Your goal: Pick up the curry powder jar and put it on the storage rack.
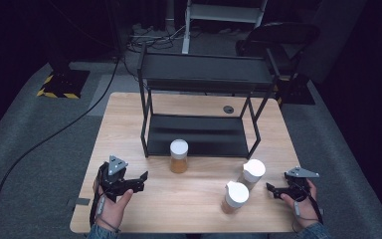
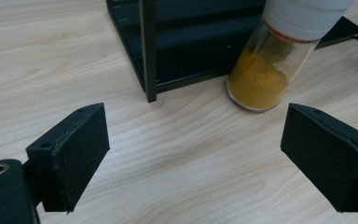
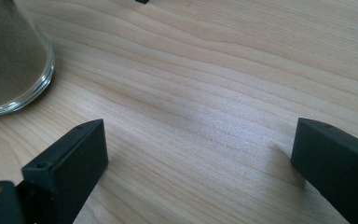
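- High view: the left tool is wide open and holds nothing. The yellow jar stands upright on the bench, just ahead of this tool and a bit to its right, at the front of the black rack. The left hand is nearer to it. The right tool is open and empty too, beside two white-capped jars.
- Left gripper view: the yellow jar sits up ahead toward the right jaw, just beside the rack's leg. No words can be read on it.
- Right gripper view: the jaws stand wide apart over bare wood. A glass jar sits off to the left.
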Tool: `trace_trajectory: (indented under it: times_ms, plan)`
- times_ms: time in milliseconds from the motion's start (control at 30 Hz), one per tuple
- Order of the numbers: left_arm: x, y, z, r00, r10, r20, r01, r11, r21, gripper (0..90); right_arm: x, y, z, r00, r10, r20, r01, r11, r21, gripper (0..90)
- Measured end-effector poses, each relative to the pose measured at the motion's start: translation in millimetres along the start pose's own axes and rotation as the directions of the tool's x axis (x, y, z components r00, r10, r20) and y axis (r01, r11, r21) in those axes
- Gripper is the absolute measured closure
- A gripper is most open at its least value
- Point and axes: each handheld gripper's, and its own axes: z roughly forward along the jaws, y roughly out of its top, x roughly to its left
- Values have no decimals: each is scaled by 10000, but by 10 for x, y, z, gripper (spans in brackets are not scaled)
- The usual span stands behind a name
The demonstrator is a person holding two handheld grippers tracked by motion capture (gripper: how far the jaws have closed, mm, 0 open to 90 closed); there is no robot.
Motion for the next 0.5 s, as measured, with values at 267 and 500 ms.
trace_trajectory:
  times_ms: [267, 500]
  plan:
    - [-120, 113, 32, 9998, 192, 33, -192, 9998, -45, 74, 0, 0, 0, 10000, -1, 3, 1, 10000, -1, 35]
    - [-174, 211, 70, 9993, 197, 325, -192, 9997, -150, 73, 0, 0, 1, 10000, -1, 4, 1, 10000, -2, 36]
